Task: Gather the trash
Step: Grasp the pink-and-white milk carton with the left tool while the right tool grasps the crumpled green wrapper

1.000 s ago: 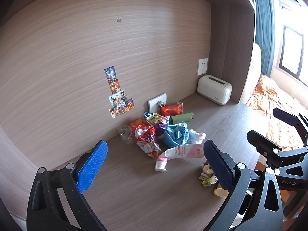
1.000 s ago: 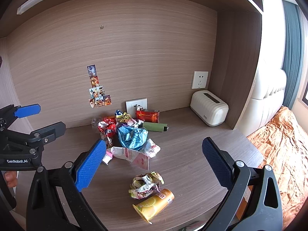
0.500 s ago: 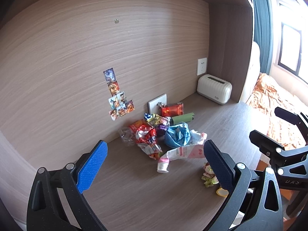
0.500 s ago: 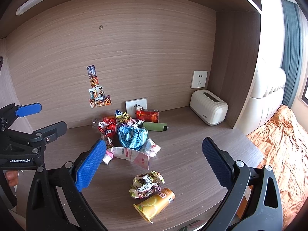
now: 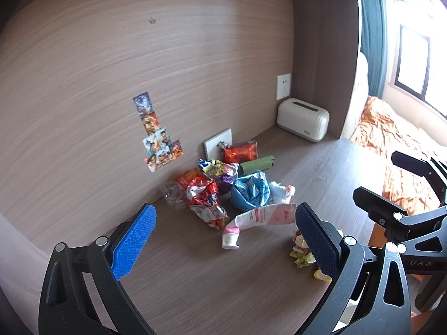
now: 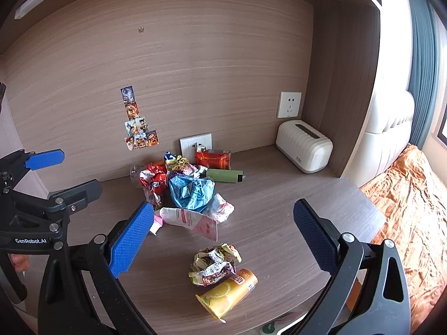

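Note:
A pile of trash lies on the wooden desk [image 6: 279,203] near the back wall: a crumpled blue bag [image 6: 191,192] [image 5: 250,191], red wrappers [image 6: 153,181] [image 5: 202,192], a red box [image 6: 213,159], a green tube [image 6: 225,176] and a pink-and-white pouch [image 6: 190,219] [image 5: 262,216]. Nearer the front edge lie a crumpled wrapper ball [image 6: 213,262] and a yellow cup [image 6: 227,293] on its side. My left gripper [image 5: 223,247] is open and empty above the desk. My right gripper [image 6: 220,240] is open and empty above the wrapper ball.
A white toaster [image 6: 303,150] stands at the back right by the side panel. Wall sockets [image 6: 289,104] and stickers [image 6: 137,125] are on the back wall. A bed with an orange cover [image 6: 413,209] lies to the right of the desk.
Both grippers have shifted only slightly; the left wrist view has tilted a little. Nothing was taken hold of and the trash has not moved.

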`<state>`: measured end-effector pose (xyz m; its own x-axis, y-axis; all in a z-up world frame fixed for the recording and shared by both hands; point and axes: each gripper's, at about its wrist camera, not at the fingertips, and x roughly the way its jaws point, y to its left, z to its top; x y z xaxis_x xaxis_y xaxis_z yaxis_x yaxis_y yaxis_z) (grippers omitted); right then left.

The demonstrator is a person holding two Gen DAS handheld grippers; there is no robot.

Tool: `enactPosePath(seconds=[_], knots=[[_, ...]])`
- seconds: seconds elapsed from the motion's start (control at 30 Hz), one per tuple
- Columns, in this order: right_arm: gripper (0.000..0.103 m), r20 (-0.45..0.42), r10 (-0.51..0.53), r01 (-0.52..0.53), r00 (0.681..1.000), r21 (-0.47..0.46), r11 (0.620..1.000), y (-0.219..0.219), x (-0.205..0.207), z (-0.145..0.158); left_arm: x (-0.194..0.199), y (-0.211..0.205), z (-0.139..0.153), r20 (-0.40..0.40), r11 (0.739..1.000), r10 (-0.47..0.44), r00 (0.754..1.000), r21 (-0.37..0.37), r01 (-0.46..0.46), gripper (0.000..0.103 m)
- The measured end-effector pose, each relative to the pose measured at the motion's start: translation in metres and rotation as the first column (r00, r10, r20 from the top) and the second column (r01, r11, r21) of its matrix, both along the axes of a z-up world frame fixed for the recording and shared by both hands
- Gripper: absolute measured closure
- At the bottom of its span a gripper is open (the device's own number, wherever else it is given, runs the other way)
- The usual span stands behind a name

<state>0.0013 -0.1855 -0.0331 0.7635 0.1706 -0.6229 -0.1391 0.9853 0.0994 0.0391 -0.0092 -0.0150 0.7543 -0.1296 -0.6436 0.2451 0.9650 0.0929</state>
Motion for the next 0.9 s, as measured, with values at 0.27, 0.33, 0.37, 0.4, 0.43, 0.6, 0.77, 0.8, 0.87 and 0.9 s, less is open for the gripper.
enactPosePath(seconds=[0.27,0.33,0.37,0.4,0.43,0.6,0.77,0.8,0.87,0.9], knots=[[0.003,-0.100,-0.003,-0.001,0.995,-0.040,0.999,0.007,0.017,-0.042,0.028,-0.007,-0.050,-0.026,0.994,-0.090,0.996,0.065,0.092,0.005],[0.003,-0.146,-0.008,-0.001,0.989,-0.061,0.998,0.008,0.022,-0.060,0.041,-0.008,-0.069,-0.084,0.993,-0.094,0.992,0.064,0.100,0.005],[0.003,-0.166,-0.011,-0.001,0.986,-0.069,0.998,0.009,0.024,-0.069,0.047,-0.007,-0.079,-0.105,0.993,-0.097,0.990,0.054,0.103,0.005],[0.003,-0.191,-0.014,-0.001,0.981,-0.079,0.997,0.010,0.026,-0.076,0.052,-0.007,-0.088,-0.122,0.994,-0.094,0.988,0.047,0.100,0.005],[0.003,-0.221,-0.014,-0.005,0.975,-0.088,0.996,0.011,0.029,-0.084,0.059,-0.007,-0.100,-0.157,0.994,-0.088,0.984,0.050,0.097,0.005],[0.003,-0.309,0.032,-0.071,0.951,-0.113,0.991,0.019,0.038,-0.107,0.073,-0.013,-0.130,-0.204,0.991,-0.113,0.972,0.051,0.126,0.005],[0.004,-0.404,0.119,-0.224,0.907,-0.224,0.948,0.042,0.053,-0.135,0.093,-0.017,-0.155,-0.260,0.990,-0.124,0.958,0.038,0.139,0.010],[0.006,-0.421,0.130,-0.244,0.898,-0.229,0.942,0.045,0.056,-0.140,0.097,-0.017,-0.159,-0.272,0.989,-0.136,0.953,0.023,0.148,0.016],[0.013,-0.466,0.145,-0.280,0.873,-0.235,0.931,0.049,0.062,-0.151,0.106,-0.018,-0.170,-0.304,0.989,-0.138,0.943,0.013,0.149,0.024],[0.020,-0.482,0.157,-0.298,0.862,-0.230,0.926,0.050,0.063,-0.155,0.108,-0.019,-0.173,-0.312,0.988,-0.144,0.939,0.007,0.154,0.033]])
